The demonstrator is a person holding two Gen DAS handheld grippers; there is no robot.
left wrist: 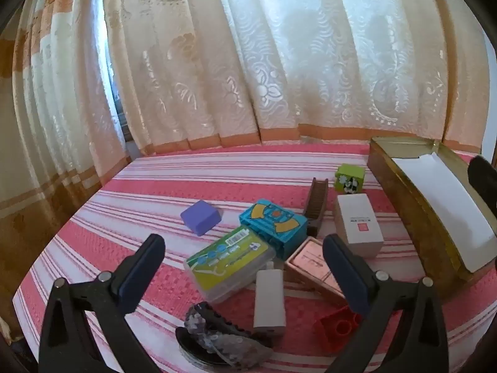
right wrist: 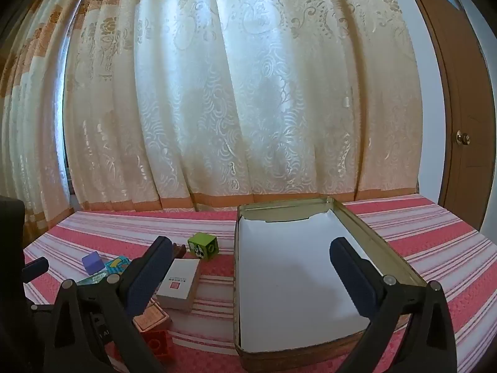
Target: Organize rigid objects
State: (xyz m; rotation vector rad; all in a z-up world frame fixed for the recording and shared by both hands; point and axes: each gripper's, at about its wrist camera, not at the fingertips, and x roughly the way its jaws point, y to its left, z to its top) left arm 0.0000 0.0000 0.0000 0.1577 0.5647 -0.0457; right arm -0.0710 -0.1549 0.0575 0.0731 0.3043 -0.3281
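My left gripper (left wrist: 243,242) is open and empty above a cluster of objects on the striped cloth: a clear floss box (left wrist: 230,261), a blue carton (left wrist: 275,225), a white charger (left wrist: 269,301), a copper box (left wrist: 313,264), a white box (left wrist: 358,223), a red brick (left wrist: 337,329), a purple block (left wrist: 201,217), a green cube (left wrist: 349,178), a brown comb (left wrist: 316,205) and a sequined clip (left wrist: 217,338). My right gripper (right wrist: 251,245) is open and empty over the metal tin (right wrist: 385,248), lined with white paper. The white box (right wrist: 180,283) and the green cube (right wrist: 203,245) lie left of it.
The tin (left wrist: 400,192) stands at the right of the left wrist view. Cream curtains (right wrist: 233,108) hang behind the bed. A brown door (right wrist: 466,124) is at the far right. Pink striped cloth (left wrist: 124,217) covers the surface.
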